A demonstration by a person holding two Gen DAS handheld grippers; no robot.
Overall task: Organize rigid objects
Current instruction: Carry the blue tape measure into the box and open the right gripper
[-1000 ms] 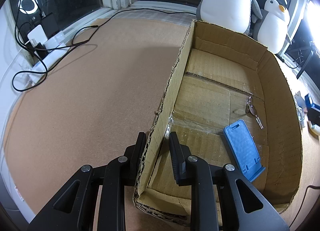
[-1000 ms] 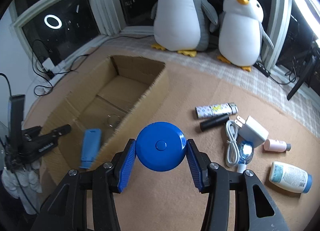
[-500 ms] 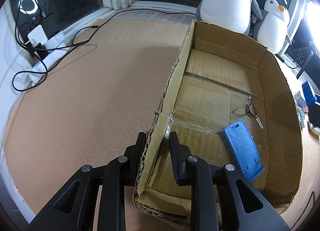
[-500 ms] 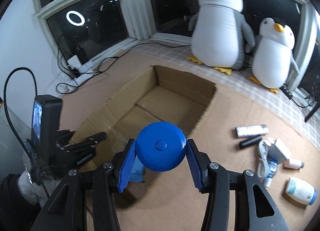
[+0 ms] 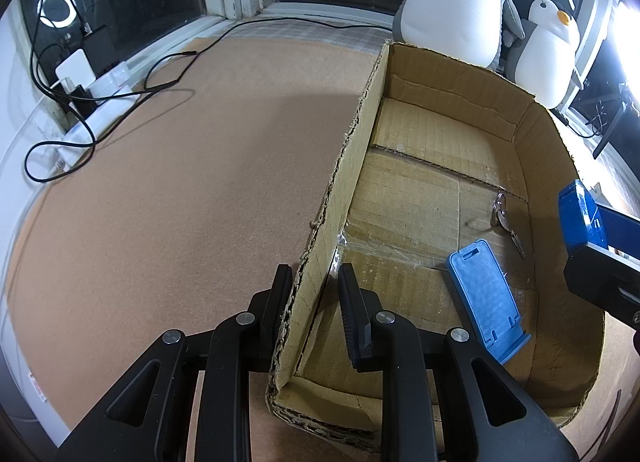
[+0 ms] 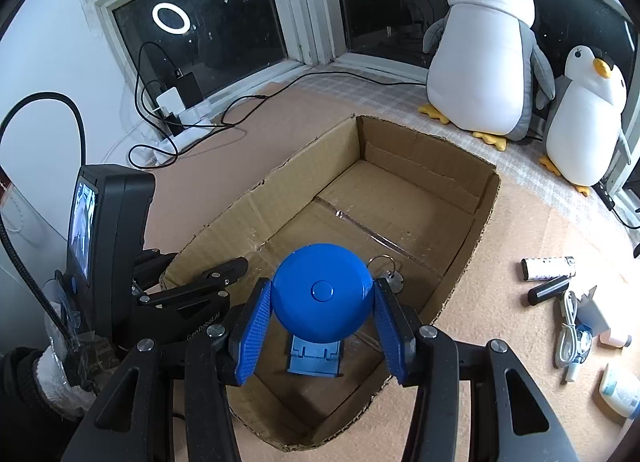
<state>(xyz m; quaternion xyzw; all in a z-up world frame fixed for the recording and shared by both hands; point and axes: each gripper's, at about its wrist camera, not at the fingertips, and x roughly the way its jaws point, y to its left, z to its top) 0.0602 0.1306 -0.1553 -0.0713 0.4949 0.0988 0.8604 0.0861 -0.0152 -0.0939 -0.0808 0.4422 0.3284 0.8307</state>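
Note:
My right gripper (image 6: 322,304) is shut on a round blue disc-shaped object (image 6: 322,294) and holds it over the near end of the open cardboard box (image 6: 472,246). Under it in the box lies a blue phone stand (image 6: 316,356), with a key ring (image 6: 386,270) beside it. My left gripper (image 5: 314,282) is shut on the box's left wall (image 5: 352,166) near the front corner. The left wrist view shows the phone stand (image 5: 484,294), the keys (image 5: 502,216) and a blue fingertip (image 5: 576,218) of the right gripper coming in over the right wall.
On the cork floor right of the box lie a lighter (image 6: 548,268), a black tube (image 6: 548,290), a white cable and charger (image 6: 572,326) and small bottles (image 6: 618,386). Two plush penguins (image 6: 488,50) stand by the window. A power strip with cables (image 6: 176,118) sits far left.
My right gripper has carried the blue disc leftward from outside the box to above its near end. The left gripper keeps its hold on the wall and has not moved.

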